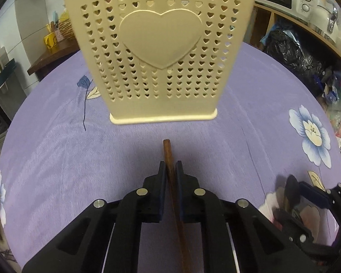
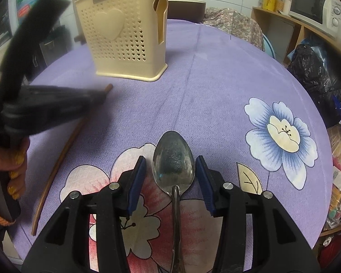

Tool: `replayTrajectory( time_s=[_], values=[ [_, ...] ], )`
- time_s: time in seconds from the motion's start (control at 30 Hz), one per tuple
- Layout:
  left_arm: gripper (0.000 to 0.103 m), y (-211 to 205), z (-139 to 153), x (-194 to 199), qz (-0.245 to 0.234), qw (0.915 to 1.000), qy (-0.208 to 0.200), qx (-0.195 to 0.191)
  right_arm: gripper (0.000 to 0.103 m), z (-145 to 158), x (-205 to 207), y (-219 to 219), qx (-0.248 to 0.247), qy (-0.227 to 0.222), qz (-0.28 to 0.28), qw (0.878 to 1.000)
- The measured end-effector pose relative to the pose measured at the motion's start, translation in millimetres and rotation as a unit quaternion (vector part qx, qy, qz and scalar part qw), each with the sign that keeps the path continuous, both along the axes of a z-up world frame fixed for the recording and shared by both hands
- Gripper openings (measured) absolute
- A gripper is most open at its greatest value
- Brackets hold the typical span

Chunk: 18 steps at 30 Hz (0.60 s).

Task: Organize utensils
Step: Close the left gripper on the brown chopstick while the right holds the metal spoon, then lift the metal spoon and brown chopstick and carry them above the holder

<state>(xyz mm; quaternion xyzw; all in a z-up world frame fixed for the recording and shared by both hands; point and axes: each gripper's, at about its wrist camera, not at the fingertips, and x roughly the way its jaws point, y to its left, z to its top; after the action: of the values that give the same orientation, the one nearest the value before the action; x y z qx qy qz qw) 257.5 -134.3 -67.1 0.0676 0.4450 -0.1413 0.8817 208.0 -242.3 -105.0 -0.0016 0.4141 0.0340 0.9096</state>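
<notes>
In the left wrist view my left gripper (image 1: 170, 166) is shut on a brown wooden chopstick (image 1: 167, 150), whose tip pokes out past the pads toward the cream heart-patterned utensil holder (image 1: 161, 52). The right wrist view shows that gripper blurred at the left (image 2: 100, 99), with the chopstick (image 2: 63, 150) slanting down to the tablecloth. My right gripper (image 2: 170, 175) is open, low over the table. A metal spoon (image 2: 174, 161) lies between its blue pads (image 2: 136, 182) with small gaps on both sides. The holder (image 2: 129, 38) stands upright at the back left, with handles sticking out of its top.
A purple floral tablecloth (image 2: 216, 79) covers the round table. A hand (image 2: 16, 173) holds the left tool at the left edge. A wooden shelf with a microwave (image 2: 311, 6) and a black bag (image 2: 313, 72) stand beyond the right table edge.
</notes>
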Motion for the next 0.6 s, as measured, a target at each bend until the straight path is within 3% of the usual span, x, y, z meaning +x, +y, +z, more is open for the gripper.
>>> replayTrajectory(
  time_s=[0.43,0.6],
  values=[
    [0.01,3.7,-3.4,7.6,-0.004,0.9999,0.003,0.016,0.046,1.1,4.6,0.2,-0.003,0.003,0.0,1.0],
    [0.009,6.0,-4.1,9.4,-0.005,1.0,0.002,0.008,0.038,0.8,4.5,-0.7,-0.002,0.001,0.004,1.0]
  ],
)
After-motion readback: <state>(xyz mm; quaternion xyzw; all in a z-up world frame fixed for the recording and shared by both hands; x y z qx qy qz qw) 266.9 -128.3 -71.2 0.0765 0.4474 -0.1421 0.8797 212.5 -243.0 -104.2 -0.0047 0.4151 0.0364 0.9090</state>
